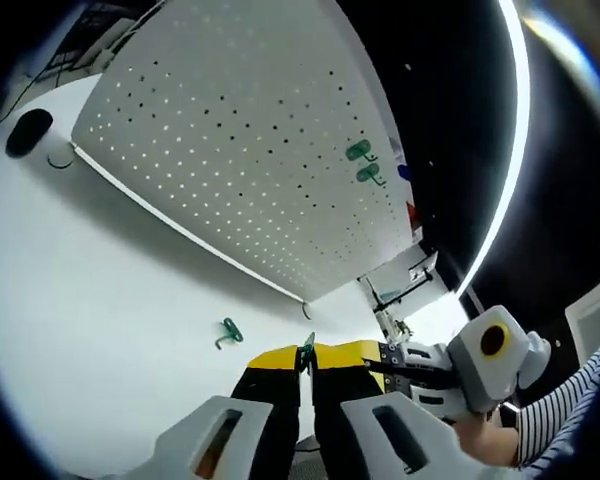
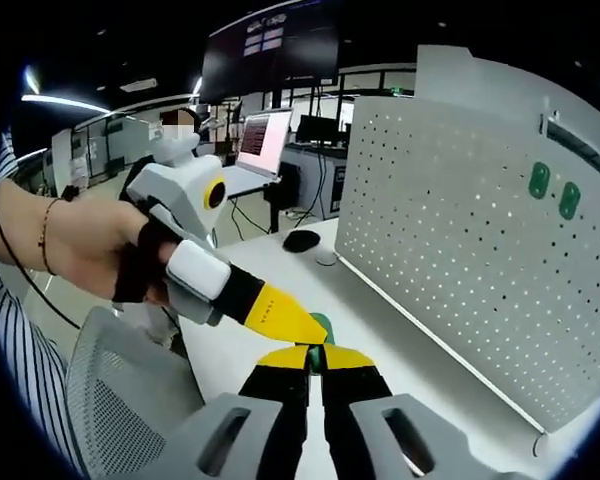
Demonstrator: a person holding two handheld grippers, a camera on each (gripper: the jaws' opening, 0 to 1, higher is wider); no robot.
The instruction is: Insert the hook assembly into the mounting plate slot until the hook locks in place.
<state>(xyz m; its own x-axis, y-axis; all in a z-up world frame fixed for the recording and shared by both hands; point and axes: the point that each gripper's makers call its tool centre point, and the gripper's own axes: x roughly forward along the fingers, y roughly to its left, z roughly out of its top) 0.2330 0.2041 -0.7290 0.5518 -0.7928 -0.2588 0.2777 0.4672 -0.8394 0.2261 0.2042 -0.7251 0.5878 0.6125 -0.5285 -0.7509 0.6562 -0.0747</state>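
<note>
Nearest in the left gripper view, the left gripper [image 1: 307, 362] has its jaws pinched narrow on a small green hook [image 1: 307, 350]. In the right gripper view the right gripper [image 2: 316, 362] is likewise closed on what looks like the same hook, with the left gripper's yellow jaw coming in from 10 o'clock. With 2 grips on 1 small part, it could twist or slip loose during a handover. A spare hook [image 1: 228, 333] lies on the table [image 1: 90, 330]. Beyond stands the pegboard [image 1: 240, 150], 2 green hooks [image 1: 363, 162] already mounted at 2 o'clock; misjudging a hole would leave the hook unlocked.
</note>
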